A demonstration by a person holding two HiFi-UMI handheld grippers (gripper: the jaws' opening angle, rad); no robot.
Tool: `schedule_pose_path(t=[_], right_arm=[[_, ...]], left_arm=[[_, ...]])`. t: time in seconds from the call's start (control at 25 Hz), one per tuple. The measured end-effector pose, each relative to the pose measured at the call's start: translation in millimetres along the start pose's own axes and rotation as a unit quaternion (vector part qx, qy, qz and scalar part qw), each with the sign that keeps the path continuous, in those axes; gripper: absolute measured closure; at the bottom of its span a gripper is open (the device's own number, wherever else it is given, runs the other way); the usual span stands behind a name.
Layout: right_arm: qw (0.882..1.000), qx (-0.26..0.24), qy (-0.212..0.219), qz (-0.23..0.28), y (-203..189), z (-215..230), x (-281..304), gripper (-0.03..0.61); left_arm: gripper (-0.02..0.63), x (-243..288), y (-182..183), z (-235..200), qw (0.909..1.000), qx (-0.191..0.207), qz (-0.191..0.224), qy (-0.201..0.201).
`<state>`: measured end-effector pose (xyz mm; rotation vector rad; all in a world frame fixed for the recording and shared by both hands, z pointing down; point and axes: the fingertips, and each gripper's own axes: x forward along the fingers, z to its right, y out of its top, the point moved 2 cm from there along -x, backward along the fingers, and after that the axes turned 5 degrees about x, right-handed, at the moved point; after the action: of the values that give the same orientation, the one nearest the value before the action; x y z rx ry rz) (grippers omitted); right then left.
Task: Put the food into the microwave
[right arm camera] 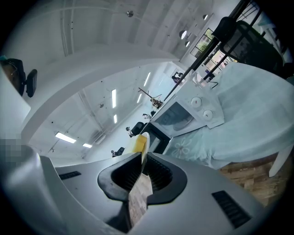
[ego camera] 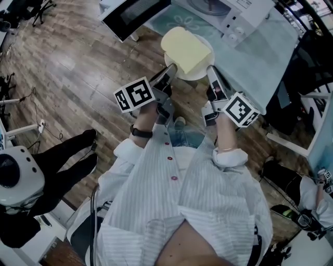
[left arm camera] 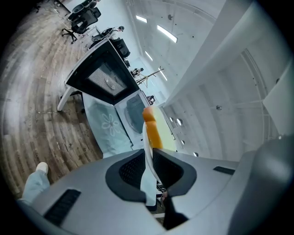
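**A:** Two grippers, one load. Status, left to right?

**B:** Far left in the head view: a person in dark trousers (ego camera: 70, 153) standing on the wood floor (ego camera: 67, 67). Microwave door (ego camera: 132, 15) is at the top, left of centre, swung wide open.

**A:** Left gripper?

**B:** Left gripper (ego camera: 170, 69) is clamped on the left rim of the plate (ego camera: 191, 77). In the left gripper view the rim runs edge-on between the pads (left arm camera: 161, 167), which are pressed onto it with nothing else in the gap.

**A:** Where's the food?

**B:** Food (ego camera: 186, 48) is a pale yellow slab lying flat on the plate and covering most of it. From the left gripper view its near edge looks orange. The plate is white and held up between the two grippers, above the near part of the table. It's in front of the open microwave (ego camera: 229, 13), not inside it.

**A:** Right side?

**B:** Right gripper (ego camera: 210, 70) is pinching the opposite rim. The right gripper view shows the same thing, pads tight on the plate edge and the yellow slab just beyond them. Both marker cubes face the head camera.

**A:** And past that?

**B:** The microwave body is at the top right, with two round knobs (right arm camera: 196, 102) on its panel. It stands on a table with a pale teal tablecloth (ego camera: 265, 47), flower print on the cloth by the door.
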<state>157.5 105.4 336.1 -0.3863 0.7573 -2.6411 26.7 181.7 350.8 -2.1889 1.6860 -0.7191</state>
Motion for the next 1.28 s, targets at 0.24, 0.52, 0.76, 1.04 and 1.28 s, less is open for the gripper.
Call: schedule_pose_path(t=[0.24, 0.52, 0.76, 1.04, 1.28], right_arm=[[1.000, 0.002, -0.009, 0.009, 4, 3, 36, 0.523], [0.999, 0.006, -0.018, 0.025, 14, 2, 81, 0.523], [0.998, 0.016, -0.038, 0.050, 21, 8, 114, 0.523], [0.995, 0.020, -0.061, 0.077, 23, 11, 138, 0.523], [0.993, 0.026, -0.071, 0.088, 25, 18, 149, 0.523]], left_arm=[[0.565, 16, 31, -20, 0.9999, 0.001, -0.009, -0.005], [0.565, 39, 73, -40, 0.9995, 0.009, -0.025, -0.014], [0.565, 63, 103, -57, 0.9980, 0.019, -0.054, -0.028], [0.565, 81, 126, -73, 0.9947, 0.030, -0.087, -0.045], [0.565, 94, 131, -81, 0.9929, 0.029, -0.103, -0.051]])
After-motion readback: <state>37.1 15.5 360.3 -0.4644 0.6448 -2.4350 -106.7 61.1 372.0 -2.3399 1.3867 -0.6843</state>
